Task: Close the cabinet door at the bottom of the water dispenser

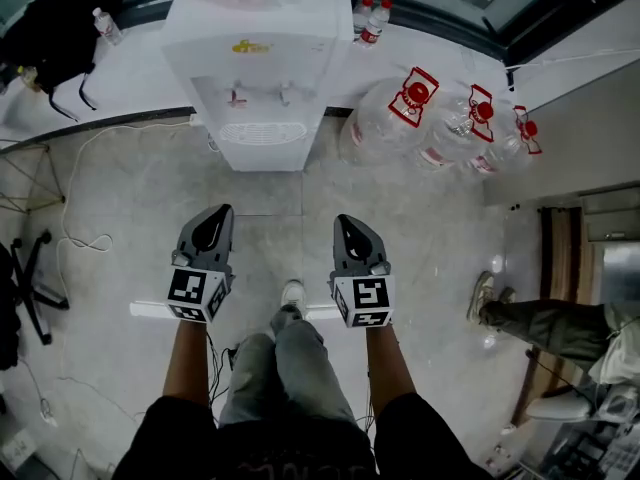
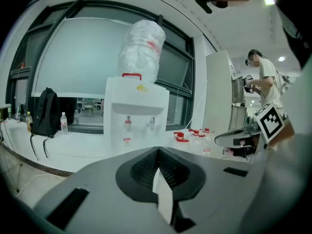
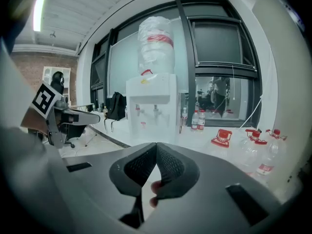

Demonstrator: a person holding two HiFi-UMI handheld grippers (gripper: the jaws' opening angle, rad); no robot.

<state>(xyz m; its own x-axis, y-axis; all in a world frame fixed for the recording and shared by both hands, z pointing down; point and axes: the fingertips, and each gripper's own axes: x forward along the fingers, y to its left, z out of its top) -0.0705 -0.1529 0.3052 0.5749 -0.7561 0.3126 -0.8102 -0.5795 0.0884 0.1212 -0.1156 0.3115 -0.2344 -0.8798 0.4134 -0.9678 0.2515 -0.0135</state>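
— Claws?
— Left claw (image 1: 220, 211), right claw (image 1: 346, 220): both pressed together, empty.
— Water dispenser (image 1: 262, 68)?
— 12 o'clock, bare floor (image 1: 300, 193) between. Cabinet door low on front, not made out. Jugs (image 1: 395, 118) crowding 2 o'clock edge.

- The left gripper (image 1: 220, 210) and right gripper (image 1: 346, 220) have grey shells with glossy black tops, narrowing toward the water dispenser (image 1: 262, 68).
- Each bears a white cube (image 1: 197, 293) with black square markers at the end away from the water dispenser.
- The inner pads (image 2: 144, 167) are black and finely ribbed.
- The person wears black sleeves (image 1: 165, 436), grey trousers (image 1: 292, 368) and a white shoe (image 1: 292, 292).
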